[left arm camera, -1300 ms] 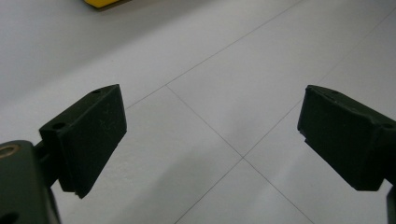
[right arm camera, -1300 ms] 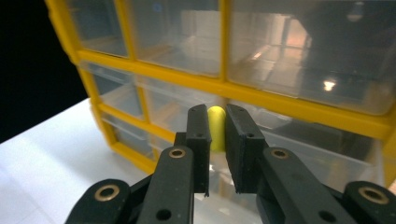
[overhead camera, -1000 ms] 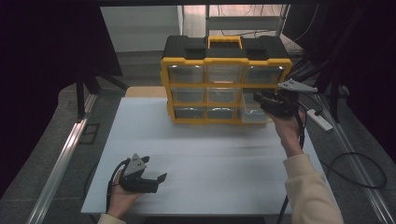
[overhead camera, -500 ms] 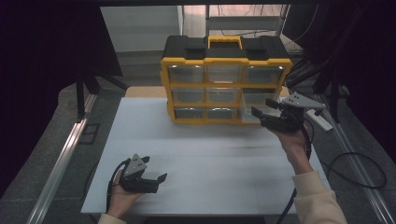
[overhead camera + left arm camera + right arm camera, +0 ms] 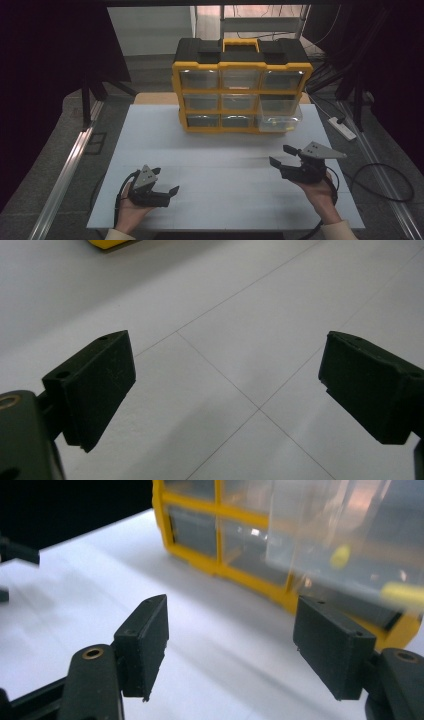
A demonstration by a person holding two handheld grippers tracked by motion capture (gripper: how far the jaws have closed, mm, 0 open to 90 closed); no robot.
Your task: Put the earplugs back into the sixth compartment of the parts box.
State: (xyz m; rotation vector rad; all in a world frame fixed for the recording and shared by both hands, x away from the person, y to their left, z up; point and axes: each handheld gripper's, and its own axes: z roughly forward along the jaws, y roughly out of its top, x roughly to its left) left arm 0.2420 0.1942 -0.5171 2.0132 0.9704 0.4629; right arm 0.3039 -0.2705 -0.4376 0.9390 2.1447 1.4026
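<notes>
Left gripper [image 5: 167,191]: jaws spread wide, nothing between, low over white table [image 5: 225,160]. Right gripper [image 5: 282,156]: jaws likewise apart, empty, raised above table. Just beyond right gripper: clear drawer [image 5: 280,116] pulled out from bottom-right bay of yellow organizer [image 5: 240,87], small yellow pieces [image 5: 341,556] inside.

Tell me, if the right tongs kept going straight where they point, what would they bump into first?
Probably the pulled-out clear drawer at the yellow organizer's bottom right, though depth is hard to judge.

organizer [image 5: 240,90] at tabletop [image 5: 225,155] far edge, lower-right drawer [image 5: 280,117] pulled out | right gripper [image 5: 282,156] open, near it | left gripper [image 5: 167,192] open, near edge
</notes>
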